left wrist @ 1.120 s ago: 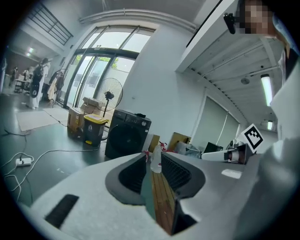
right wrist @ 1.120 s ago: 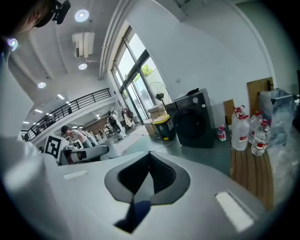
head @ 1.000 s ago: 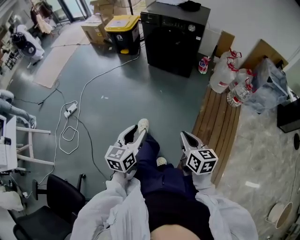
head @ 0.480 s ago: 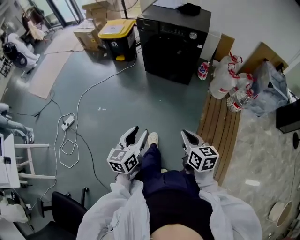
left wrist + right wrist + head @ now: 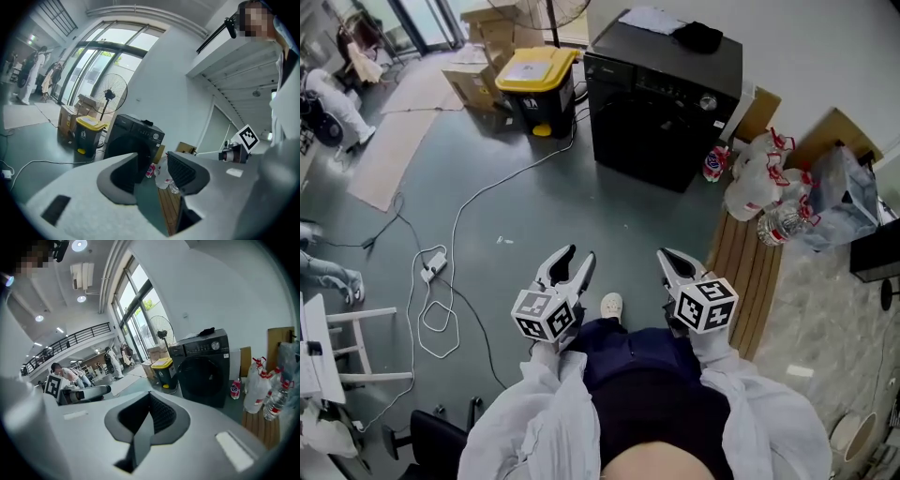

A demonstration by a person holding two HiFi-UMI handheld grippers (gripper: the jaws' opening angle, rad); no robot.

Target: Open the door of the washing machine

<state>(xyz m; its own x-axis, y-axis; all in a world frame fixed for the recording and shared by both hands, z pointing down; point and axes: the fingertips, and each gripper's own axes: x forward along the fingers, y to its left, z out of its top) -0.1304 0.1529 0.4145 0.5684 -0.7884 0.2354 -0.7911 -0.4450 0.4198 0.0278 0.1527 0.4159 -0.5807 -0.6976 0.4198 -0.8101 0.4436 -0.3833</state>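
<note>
The black washing machine (image 5: 661, 108) stands against the far wall with its round front door (image 5: 204, 376) closed; it also shows in the left gripper view (image 5: 140, 136). Both grippers hang in front of the person, well short of the machine, above the grey floor. My left gripper (image 5: 578, 259) is open; its jaws (image 5: 152, 161) have just been opening, with nothing between them. My right gripper (image 5: 666, 257) has its pads (image 5: 159, 416) closed together on nothing.
A yellow-lidded bin (image 5: 542, 80) and cardboard boxes (image 5: 483, 70) stand left of the machine. A white cable (image 5: 478, 206) and power strip (image 5: 433, 265) lie on the floor at left. A wooden pallet (image 5: 750, 262) with bags and bottles (image 5: 769, 187) sits at right.
The person has walked toward the washing machine, carrying both grippers forward; the machine now looks nearer and larger. The left jaws stand a little wider than before.
</note>
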